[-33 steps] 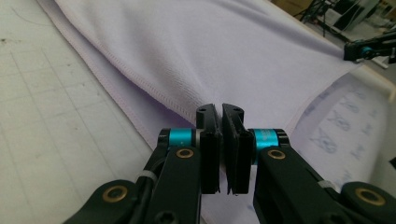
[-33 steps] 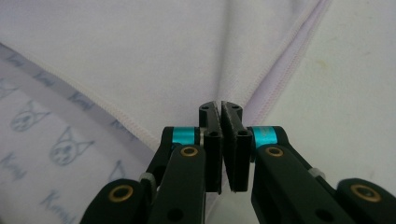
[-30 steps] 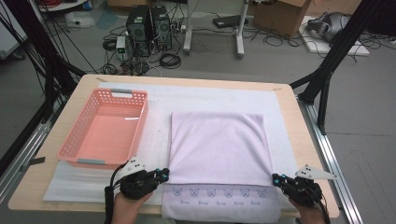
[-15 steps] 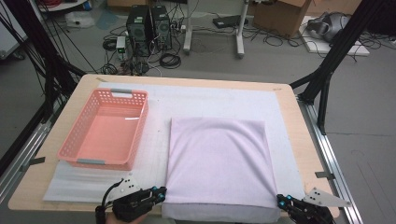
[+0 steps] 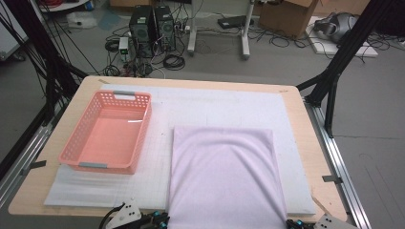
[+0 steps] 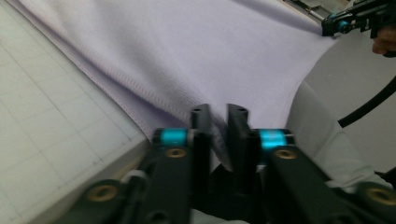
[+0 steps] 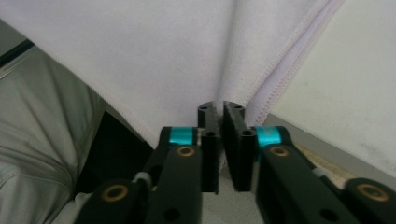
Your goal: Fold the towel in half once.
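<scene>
Lilac cloth (image 5: 224, 176) lies flat on the white mat (image 5: 157, 181) at the table's front edge, its near hem hanging over; it looks soft, light and limp, so best taken at the two front hemmed corners. Left gripper (image 6: 218, 112) and right gripper (image 7: 220, 106) have jaws just opening, released, with cloth loose between them. Pink basket (image 5: 142, 138) near the left edge is empty.

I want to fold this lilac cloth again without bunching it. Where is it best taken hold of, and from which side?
Grip the cloth at its two near corners, along the hemmed edge that hangs over the table's near edge, coming in from the person's side. It lies flat elsewhere, so only that overhang offers something to pinch. The left hand-held gripper and right hand-held gripper already have those corners between their jaws, which have just been opening.
</scene>
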`<state>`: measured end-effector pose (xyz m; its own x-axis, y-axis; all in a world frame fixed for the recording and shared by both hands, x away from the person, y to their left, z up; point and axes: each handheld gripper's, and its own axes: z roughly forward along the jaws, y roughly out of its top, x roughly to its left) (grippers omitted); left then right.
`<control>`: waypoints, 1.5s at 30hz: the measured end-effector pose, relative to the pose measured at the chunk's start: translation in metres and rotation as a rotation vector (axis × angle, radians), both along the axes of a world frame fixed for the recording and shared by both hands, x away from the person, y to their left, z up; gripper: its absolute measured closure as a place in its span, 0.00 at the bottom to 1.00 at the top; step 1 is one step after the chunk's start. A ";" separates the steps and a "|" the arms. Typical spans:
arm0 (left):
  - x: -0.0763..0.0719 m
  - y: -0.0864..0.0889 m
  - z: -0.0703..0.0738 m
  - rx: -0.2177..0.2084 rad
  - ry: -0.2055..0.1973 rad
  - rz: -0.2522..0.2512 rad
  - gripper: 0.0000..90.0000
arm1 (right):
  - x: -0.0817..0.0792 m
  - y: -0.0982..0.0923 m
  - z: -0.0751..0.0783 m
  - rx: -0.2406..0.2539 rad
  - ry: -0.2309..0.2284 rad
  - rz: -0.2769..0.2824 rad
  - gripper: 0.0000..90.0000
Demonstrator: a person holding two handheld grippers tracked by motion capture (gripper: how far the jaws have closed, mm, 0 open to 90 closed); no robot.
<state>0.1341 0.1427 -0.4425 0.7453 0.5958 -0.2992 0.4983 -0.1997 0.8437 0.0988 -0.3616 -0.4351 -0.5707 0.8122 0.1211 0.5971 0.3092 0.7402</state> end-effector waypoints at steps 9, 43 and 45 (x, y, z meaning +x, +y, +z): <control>0.068 -0.001 0.007 -0.037 -0.098 0.092 0.58 | 0.046 -0.003 0.004 -0.002 -0.064 -0.067 0.70; 0.220 -0.041 -0.007 0.207 0.050 0.335 0.94 | 0.224 -0.004 -0.009 -0.006 -0.020 -0.227 0.77; 0.220 -0.040 -0.007 0.210 0.038 0.344 0.93 | 0.226 -0.005 -0.008 0.004 -0.022 -0.233 0.70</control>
